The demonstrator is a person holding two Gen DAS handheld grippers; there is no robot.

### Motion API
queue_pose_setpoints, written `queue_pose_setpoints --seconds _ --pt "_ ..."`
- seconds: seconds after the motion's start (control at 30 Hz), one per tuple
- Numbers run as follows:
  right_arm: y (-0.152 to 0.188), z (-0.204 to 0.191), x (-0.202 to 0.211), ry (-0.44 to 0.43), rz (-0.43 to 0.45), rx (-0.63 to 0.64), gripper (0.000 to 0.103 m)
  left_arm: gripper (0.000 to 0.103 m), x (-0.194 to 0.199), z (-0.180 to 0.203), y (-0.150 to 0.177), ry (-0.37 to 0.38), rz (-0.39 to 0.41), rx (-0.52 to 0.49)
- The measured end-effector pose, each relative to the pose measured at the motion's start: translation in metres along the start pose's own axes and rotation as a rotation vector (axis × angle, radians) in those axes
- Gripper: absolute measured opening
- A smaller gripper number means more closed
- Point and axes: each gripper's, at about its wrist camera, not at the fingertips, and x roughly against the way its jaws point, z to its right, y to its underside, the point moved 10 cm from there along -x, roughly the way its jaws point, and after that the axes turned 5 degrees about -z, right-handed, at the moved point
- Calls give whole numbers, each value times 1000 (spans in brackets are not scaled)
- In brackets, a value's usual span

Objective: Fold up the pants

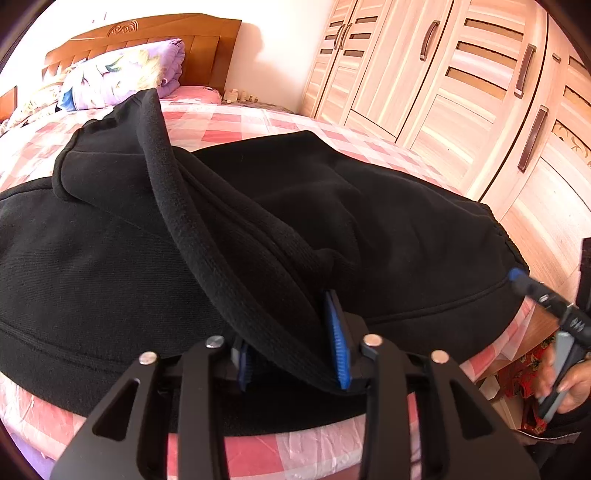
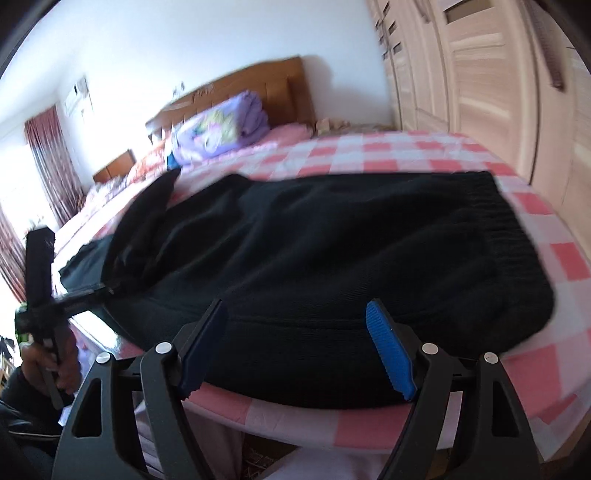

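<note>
Black pants (image 1: pixel 332 221) lie across the pink checked bed (image 1: pixel 229 122). In the left wrist view my left gripper (image 1: pixel 291 354) is shut on a thick folded edge of the pants (image 1: pixel 229 243), which runs up from the blue pads (image 1: pixel 338 339) and is lifted over the rest. In the right wrist view the pants (image 2: pixel 351 251) lie flat with the ribbed waistband (image 2: pixel 506 229) at the right. My right gripper (image 2: pixel 299 347) is open and empty at the pants' near edge. The left gripper (image 2: pixel 70 299) shows at the left, holding cloth.
A wooden headboard (image 1: pixel 147 33) with purple folded bedding (image 1: pixel 129 70) stands at the far end. A wooden wardrobe (image 1: pixel 461 81) runs along the right side. The bed's near edge (image 2: pixel 332 424) is just under the right gripper.
</note>
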Motion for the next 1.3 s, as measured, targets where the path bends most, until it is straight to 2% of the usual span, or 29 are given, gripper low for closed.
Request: queue_pose_setpoints --seconds 0.03,0.07,0.2,0.3,0.33,0.37,0.47,0.53,0.6,0.63,0.7,0.73,0.77,0.8,0.83,0.9,0.93,1.0,1.1,1.2,1.3 --pt "0 -1 -2 23 9 20 79 66 2 -1 0 -5 -1 0" --pt "0 -3 -3 35 12 48 80 78 7 -5 -1 -23 5 4" --pt "11 -10 -5 52 -6 98 83 81 39 -29 -25 -30 81 43" --pt "13 -12 -4 57 -6 108 85 81 54 -62 -70 -68 115 124" --pt "13 -12 -4 59 -7 108 86 82 55 -74 -95 -77 119 152" --pt "14 -12 -4 60 -8 107 86 87 53 -82 -113 -80 118 167" --pt "13 -12 -5 55 -7 102 86 96 30 -112 -177 -182 90 203" --pt "11 -11 -7 50 -9 102 86 96 -1 -132 -212 -279 18 238" --pt "12 -11 -6 45 -10 101 86 96 -28 -146 -231 -373 -50 238" --pt "11 -10 -5 41 -10 99 86 94 -49 -157 -238 -461 -117 222" --pt "11 -9 -5 27 -11 93 86 78 -75 -172 -235 -522 -214 213" --pt "11 -8 -4 21 -12 90 86 64 -87 -177 -230 -524 -257 222" --pt "11 -7 -4 13 -11 88 86 44 -96 -185 -224 -526 -292 240" --pt "11 -7 -4 9 -11 87 86 29 -99 -193 -220 -531 -300 251" --pt "11 -7 -3 4 -10 87 86 8 -97 -197 -216 -523 -293 261" --pt "11 -7 -3 -1 -7 85 86 8 -73 -199 -219 -459 -183 295" --pt "11 -7 -3 -3 -4 84 86 8 -61 -199 -221 -454 -145 296" --pt "12 -6 -2 -7 -2 81 86 8 -13 -199 -222 -418 -9 309" --pt "12 -5 -2 -11 3 74 86 8 68 -212 -189 -353 159 369" --pt "12 -5 -4 -2 4 78 86 8 125 -235 -135 -344 227 443" --pt "11 -5 -4 3 0 75 86 8 162 -252 -81 -341 247 471"
